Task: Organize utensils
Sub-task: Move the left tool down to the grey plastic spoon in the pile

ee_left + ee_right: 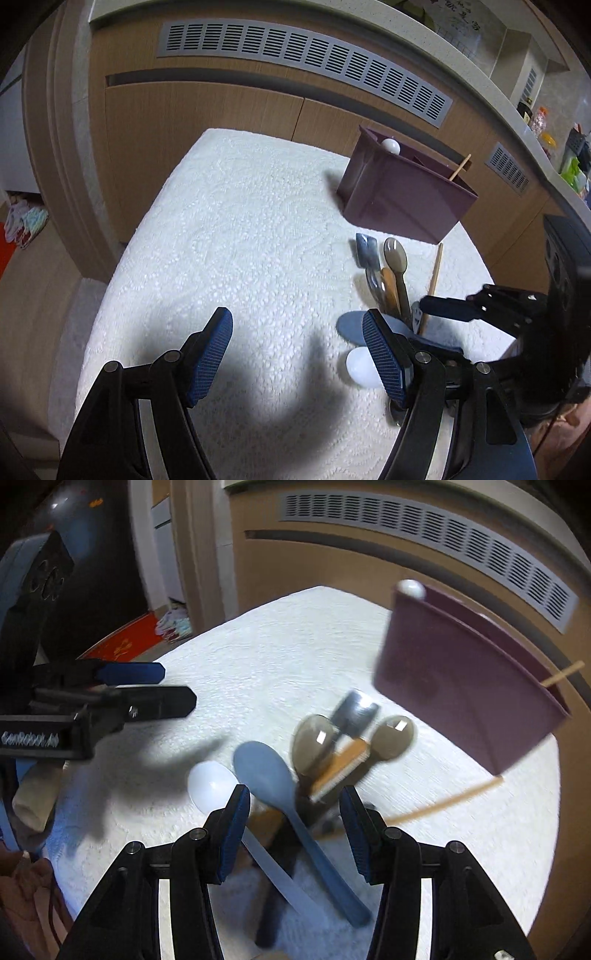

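1. The utensils are lying in a loose pile on the white worktop (229, 229) — a white spoon (212, 786), a blue spoon (266, 771), two brown spoons (312, 742) and a metal piece (354, 710), overlapping one another.
2. A chopstick (448, 803) is lying just beside the pile, another (460, 168) is sticking out of the purple holder (406, 199), which is standing beyond the pile with a white handle (390, 146) in its far corner.
3. The right gripper (293, 830) is hovering over the pile, fingers (236, 834) partly open around the handles — gripping nothing.
4. The left gripper (299, 354) is hanging over bare worktop beside the pile, fingers (210, 354) wide apart and empty.
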`<state>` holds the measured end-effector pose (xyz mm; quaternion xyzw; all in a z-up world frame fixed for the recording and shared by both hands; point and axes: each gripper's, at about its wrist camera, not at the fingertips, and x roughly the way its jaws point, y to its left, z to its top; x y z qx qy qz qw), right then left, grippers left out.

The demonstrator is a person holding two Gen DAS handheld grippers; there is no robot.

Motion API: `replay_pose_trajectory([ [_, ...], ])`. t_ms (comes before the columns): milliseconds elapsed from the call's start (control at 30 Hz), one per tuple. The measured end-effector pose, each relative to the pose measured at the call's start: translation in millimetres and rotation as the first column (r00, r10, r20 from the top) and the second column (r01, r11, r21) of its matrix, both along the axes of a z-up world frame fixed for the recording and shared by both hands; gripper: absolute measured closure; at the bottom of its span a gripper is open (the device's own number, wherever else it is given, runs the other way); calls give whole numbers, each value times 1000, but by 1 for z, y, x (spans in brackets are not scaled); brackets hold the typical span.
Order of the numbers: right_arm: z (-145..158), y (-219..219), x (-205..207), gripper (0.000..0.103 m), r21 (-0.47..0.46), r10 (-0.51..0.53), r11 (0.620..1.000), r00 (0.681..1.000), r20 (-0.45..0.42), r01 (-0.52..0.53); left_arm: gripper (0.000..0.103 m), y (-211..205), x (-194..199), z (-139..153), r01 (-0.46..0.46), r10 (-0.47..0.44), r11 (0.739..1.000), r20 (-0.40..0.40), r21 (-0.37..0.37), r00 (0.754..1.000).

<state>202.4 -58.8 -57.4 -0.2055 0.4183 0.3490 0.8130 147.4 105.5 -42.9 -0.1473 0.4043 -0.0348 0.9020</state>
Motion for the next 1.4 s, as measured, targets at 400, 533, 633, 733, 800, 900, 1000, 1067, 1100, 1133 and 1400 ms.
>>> replay_pose_trajectory([
  [400, 2, -38, 2, 49, 11, -108, 994, 994, -30, 108, 30, -21, 5, -19, 65, -66, 998, -68, -18, 995],
  [533, 5, -61, 31, 49, 25, -313, 950, 950, 8, 312, 30, -35, 7, -16, 97, -97, 995, -69, -1, 993],
  [633, -3, -61, 53, 49, 24, -375, 927, 927, -4, 375, 30, -49, 4, -13, 143, -142, 990, -74, 8, 987],
  [733, -17, -54, 59, 49, -13, -367, 930, 930, -19, 367, 30, -59, 0, -12, 182, -181, 983, -87, 9, 980],
  [800, -20, -57, 51, 49, -22, -333, 943, 943, -24, 332, 30, -66, -2, -13, 211, -210, 978, -103, 0, 972],
  [900, -19, -70, 33, 49, -30, -306, 952, 952, -25, 305, 30, -75, 1, -17, 250, -256, 966, -135, -61, 957],
  [1000, -16, -91, 17, 47, -29, -316, 949, 949, -20, 315, 30, -83, 8, -19, 257, -270, 961, -151, -100, 951],
  [1067, -12, -104, 7, 45, -36, -328, 944, 945, 3, 328, 30, -88, 16, -17, 253, -265, 962, -147, -100, 953],
  [1100, -10, -110, 3, 44, -42, -341, 939, 940, 13, 341, 30, -90, 21, -16, 246, -259, 964, -144, -100, 955],
  [1133, -10, -115, -1, 44, -55, -355, 933, 934, 25, 356, 29, -91, 27, -15, 237, -250, 966, -142, -106, 958],
  [1400, -18, -158, -9, 34, 30, -442, 896, 897, -26, 443, 29, -103, 76, -18, 222, -239, 967, -146, -122, 960],
])
